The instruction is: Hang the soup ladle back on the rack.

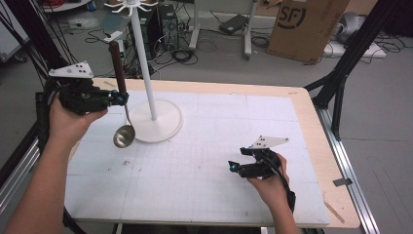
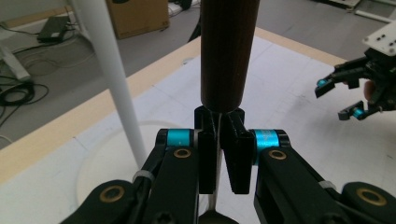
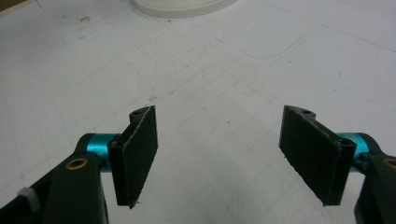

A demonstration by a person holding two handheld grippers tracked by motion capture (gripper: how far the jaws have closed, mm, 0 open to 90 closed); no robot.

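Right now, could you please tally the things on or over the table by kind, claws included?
Ladle: 1
White hook stand: 1
Claws: 2, left claw shut on the ladle, right claw open
Total: 4

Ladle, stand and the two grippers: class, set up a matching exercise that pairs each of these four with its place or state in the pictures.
Column one:
1. ladle
2. white stand
3. left gripper
4. right gripper

Column two:
a. jaws wide apart, nothing between them, low over the mat
b. hangs bowl down, wooden handle up, clear of the table
c. shut on a thin metal shank
d. round base resting on the mat, tall pole rising

Pairs: 1-b, 2-d, 3-c, 4-a
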